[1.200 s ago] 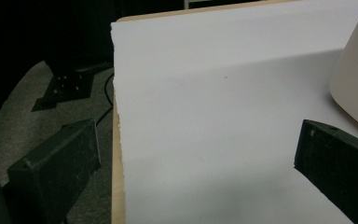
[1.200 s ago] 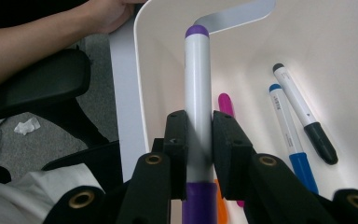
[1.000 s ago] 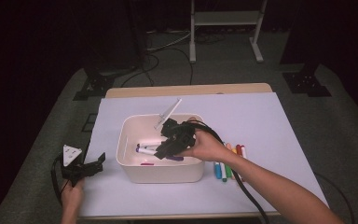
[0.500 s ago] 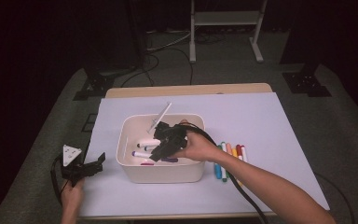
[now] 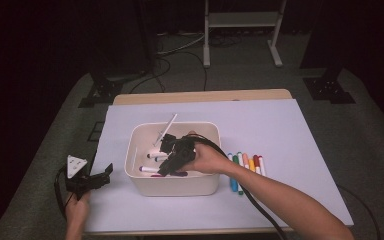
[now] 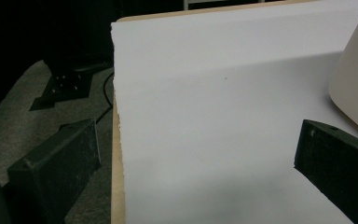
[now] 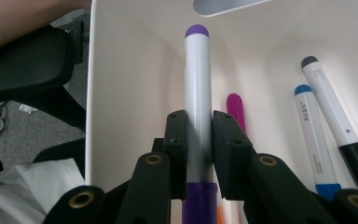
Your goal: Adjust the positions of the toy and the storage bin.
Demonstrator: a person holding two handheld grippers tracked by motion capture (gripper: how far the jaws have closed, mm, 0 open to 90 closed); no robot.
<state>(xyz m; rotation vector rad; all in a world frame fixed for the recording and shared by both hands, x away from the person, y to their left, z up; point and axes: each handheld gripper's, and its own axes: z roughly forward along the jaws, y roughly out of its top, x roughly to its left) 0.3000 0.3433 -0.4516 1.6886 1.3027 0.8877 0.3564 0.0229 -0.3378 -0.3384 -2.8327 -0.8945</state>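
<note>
We see a white bin (image 5: 172,182) on the table (image 5: 290,125). In it lie a blue pen (image 7: 311,140), a black pen (image 7: 332,123) and a pink pen (image 7: 235,109). More pens (image 5: 245,167) lie in a row on the table, just beside the bin.

Our right gripper (image 5: 172,159) reaches down into the bin. Its jaws squeeze tight on a purple pen (image 7: 198,98), low inside the bin.

Our left gripper (image 5: 92,181) sits at the table's left edge. Its jaws stand wide apart and hold nothing.
</note>
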